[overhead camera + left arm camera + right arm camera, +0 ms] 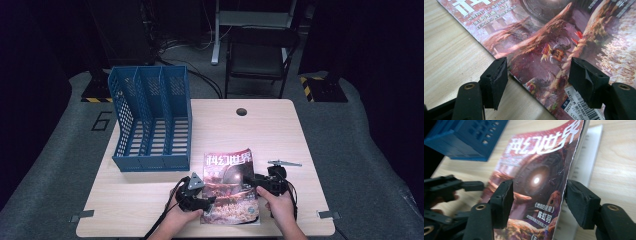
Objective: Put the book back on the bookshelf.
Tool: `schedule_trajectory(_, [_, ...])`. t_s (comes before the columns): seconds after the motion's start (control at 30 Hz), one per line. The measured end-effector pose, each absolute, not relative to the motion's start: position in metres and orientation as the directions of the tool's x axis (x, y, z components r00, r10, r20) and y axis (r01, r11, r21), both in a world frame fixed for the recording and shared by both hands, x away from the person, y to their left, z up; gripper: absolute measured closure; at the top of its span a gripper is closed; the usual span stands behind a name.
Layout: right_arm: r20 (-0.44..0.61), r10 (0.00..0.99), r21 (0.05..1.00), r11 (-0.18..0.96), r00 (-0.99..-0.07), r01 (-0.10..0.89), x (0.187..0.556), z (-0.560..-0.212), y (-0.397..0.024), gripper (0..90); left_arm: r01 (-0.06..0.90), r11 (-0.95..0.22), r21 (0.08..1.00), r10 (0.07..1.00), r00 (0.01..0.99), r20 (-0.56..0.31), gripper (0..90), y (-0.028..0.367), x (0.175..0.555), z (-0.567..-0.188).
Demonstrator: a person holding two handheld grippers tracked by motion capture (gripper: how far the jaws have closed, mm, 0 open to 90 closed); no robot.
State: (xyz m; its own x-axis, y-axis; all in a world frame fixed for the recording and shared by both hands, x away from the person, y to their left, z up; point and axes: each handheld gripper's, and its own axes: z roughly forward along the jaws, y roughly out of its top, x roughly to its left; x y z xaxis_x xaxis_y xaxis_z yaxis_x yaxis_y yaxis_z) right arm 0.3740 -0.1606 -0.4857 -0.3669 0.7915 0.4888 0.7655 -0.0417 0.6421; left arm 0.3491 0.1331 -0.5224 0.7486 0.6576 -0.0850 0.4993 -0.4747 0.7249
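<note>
Seen from the high view, a magazine [230,187] with a reddish cover lies on the worktop [260,125], near its front edge and just in front and to the right of a blue file rack [150,120]. The left gripper [212,200] sits at the magazine's left edge, the right gripper [246,181] at its right edge, each held by a hand.

Next, in the left gripper view, the magazine [554,37] lies flat on the worktop [446,50]; the left gripper [537,75] has its fingers [496,77] spread, one over the bare wood, the other over the cover near a barcode, neither pressing on it.

Finally, in the right gripper view, the magazine's [536,175] cover is lifted and curled up off the pages below. The right gripper [539,200] straddles that raised edge with its fingers [504,200] apart; they seem not to pinch it, though the near blur makes this unsure. The file rack [466,137] stands beyond the magazine, and the left gripper [482,186] shows at its far side.
</note>
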Motion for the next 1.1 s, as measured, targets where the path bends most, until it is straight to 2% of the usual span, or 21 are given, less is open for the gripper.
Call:
schedule_trajectory(0.2, [0.488, 0.774, 0.666, -0.032, -0.404, 0.745, 0.377, -0.481, -0.156, 42.2, 0.497, -0.478, 0.724, 0.654, 0.752, -0.084, 31.6, 0.134, 0.349, -0.522])
schedule_trajectory(0.57, [0.508, 0.786, 0.611, -0.04, -0.353, 0.79, 0.392, -0.5, -0.152, 43.3, 0.502, -0.466, 0.729, 0.664, 0.743, -0.087, 31.9, 0.133, 0.348, -0.523])
schedule_trajectory(0.93, [0.497, 0.782, 0.567, 0.036, -0.376, 0.823, 0.396, -0.507, -0.15, 43.3, 0.497, -0.467, 0.731, 0.662, 0.745, -0.083, 32.0, 0.134, 0.348, -0.523])
schedule_trajectory(1.1, [0.486, 0.784, 0.559, 0.061, -0.386, 0.827, 0.398, -0.508, -0.15, 46.5, 0.49, -0.458, 0.742, 0.662, 0.745, -0.084, 32.2, 0.135, 0.347, -0.525])
